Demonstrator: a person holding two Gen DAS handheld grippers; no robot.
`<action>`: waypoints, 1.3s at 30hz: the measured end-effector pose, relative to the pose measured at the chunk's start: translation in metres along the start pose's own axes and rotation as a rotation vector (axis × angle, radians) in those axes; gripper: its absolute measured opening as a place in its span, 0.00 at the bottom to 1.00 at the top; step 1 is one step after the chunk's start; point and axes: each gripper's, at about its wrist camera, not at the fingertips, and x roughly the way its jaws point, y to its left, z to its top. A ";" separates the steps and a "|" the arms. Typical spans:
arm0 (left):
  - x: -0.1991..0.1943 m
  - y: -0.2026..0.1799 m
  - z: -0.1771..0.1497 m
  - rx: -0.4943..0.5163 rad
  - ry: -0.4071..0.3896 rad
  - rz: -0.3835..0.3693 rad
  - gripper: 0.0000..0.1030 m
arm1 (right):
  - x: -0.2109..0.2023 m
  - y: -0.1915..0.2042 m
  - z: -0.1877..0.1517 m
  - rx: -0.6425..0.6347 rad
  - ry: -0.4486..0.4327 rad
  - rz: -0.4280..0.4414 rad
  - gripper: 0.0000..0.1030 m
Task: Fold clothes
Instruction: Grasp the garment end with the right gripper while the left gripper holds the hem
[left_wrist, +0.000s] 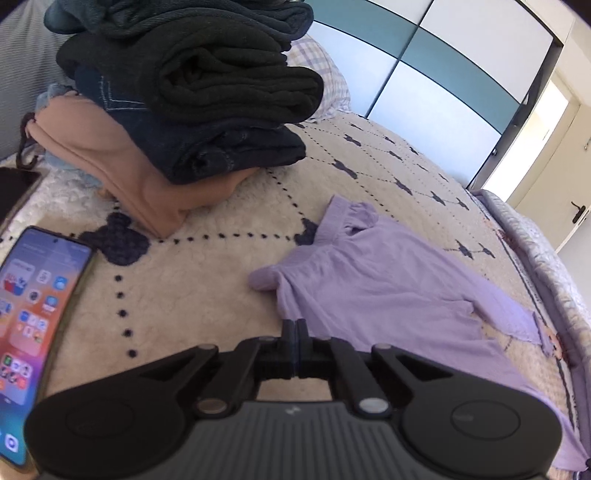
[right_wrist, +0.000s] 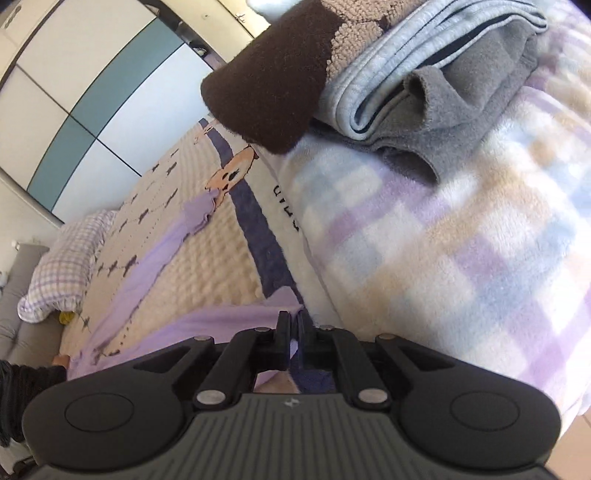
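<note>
A pale lilac long-sleeved knit top (left_wrist: 388, 280) lies spread flat on the cream quilted bedspread with dark dotted lines and bow shapes (left_wrist: 207, 280), its ruffled collar toward the far side and one sleeve reaching out to the right near the bed's edge. The left gripper (left_wrist: 296, 326) sits at the near left hem of the top; its two black jaws are pressed together with no gap showing, right at the fabric's edge (whether cloth is actually pinched between them cannot be told from this view). In the right wrist view the right gripper (right_wrist: 293, 319) has its jaws drawn close, with lilac cloth visible in the slit between them, so it grips the same lilac top (right_wrist: 207, 321) at its near edge.

Far left on the bedspread stands a stack of folded clothes (left_wrist: 192, 96): dark green and navy knits over denim, with a tan garment at the bottom. A lit smartphone (left_wrist: 33, 321) lies face up at the near left. To the right of the right gripper rises a pastel checked fleece blanket (right_wrist: 461, 258), with a folded grey garment (right_wrist: 436, 110) and a brown fuzzy piece (right_wrist: 269, 92) on top. A checked pillow (right_wrist: 62, 266) rests at the far left.
</note>
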 end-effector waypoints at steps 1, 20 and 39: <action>-0.001 0.003 0.000 -0.001 0.003 -0.003 0.00 | -0.003 0.003 -0.001 -0.026 0.003 -0.008 0.05; 0.001 -0.028 -0.003 0.110 0.005 -0.138 0.01 | 0.053 0.061 0.018 -0.736 0.156 -0.138 0.42; 0.038 -0.041 0.029 0.173 0.002 -0.087 0.10 | 0.068 0.068 0.010 -0.853 -0.042 -0.437 0.03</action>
